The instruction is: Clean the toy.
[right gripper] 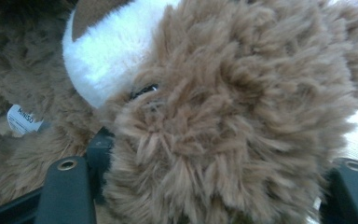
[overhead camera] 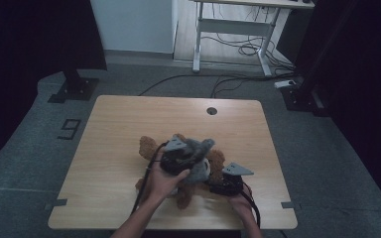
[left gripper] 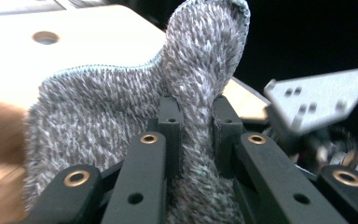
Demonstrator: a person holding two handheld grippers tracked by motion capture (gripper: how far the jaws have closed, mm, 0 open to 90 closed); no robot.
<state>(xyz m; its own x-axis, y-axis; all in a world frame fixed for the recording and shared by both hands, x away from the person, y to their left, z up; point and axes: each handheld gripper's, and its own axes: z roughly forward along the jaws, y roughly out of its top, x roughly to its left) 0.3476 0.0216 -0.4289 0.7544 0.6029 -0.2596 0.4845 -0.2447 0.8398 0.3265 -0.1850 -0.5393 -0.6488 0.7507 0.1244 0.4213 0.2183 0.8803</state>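
Observation:
A brown plush bear (overhead camera: 149, 146) lies at the middle of the wooden table (overhead camera: 119, 119). A grey knitted cloth (overhead camera: 199, 148) is draped over it. My left gripper (overhead camera: 189, 158) is above the bear and shut on a raised fold of the grey cloth (left gripper: 200, 56), which is pinched between its fingertips (left gripper: 169, 122). My right gripper (overhead camera: 213, 179) comes in from the right at table level. In the right gripper view a thick part of the bear's brown fur (right gripper: 223, 116) fills the space between its jaws and hides the tips. A white fur patch (right gripper: 102, 60) and a sewn label (right gripper: 21, 119) show on the bear.
A round cable hole (overhead camera: 212, 110) sits near the table's far edge. Beyond the table stand a white desk frame (overhead camera: 233, 25) with floor cables (overhead camera: 248, 49), and a black stand base (overhead camera: 74, 89) at the left. The right gripper's grey plate (left gripper: 321, 93) is close beside the left gripper.

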